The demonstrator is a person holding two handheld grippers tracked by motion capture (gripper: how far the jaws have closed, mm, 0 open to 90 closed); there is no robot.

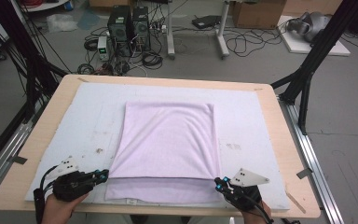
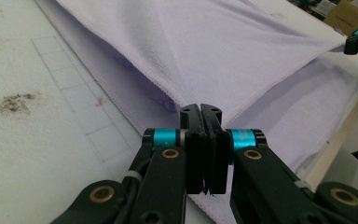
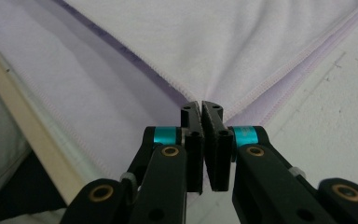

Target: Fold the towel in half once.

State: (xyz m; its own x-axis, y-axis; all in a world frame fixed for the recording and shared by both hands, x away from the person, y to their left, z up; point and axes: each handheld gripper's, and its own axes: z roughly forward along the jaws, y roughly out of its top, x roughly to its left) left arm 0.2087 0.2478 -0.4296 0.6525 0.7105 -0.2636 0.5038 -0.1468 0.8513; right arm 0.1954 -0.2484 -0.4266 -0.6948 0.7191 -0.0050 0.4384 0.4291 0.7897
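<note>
We see a pale purple towel folded on the white mat, close to the near edge of the worktop. The left gripper pinches the near left corner of its upper layer, and the right gripper pinches the near right corner.

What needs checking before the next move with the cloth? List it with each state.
1. Left hand-held gripper shut on the lilac cloth corner: ok.
2. Right hand-held gripper shut on the other near corner: ok.
3. Top layer only in each grip: cannot tell.
4. Folded top edge matches the lower layer's near edge: not ok, the lower layer sticks out.
5. Cloth lies on the white mat: ok.
</note>
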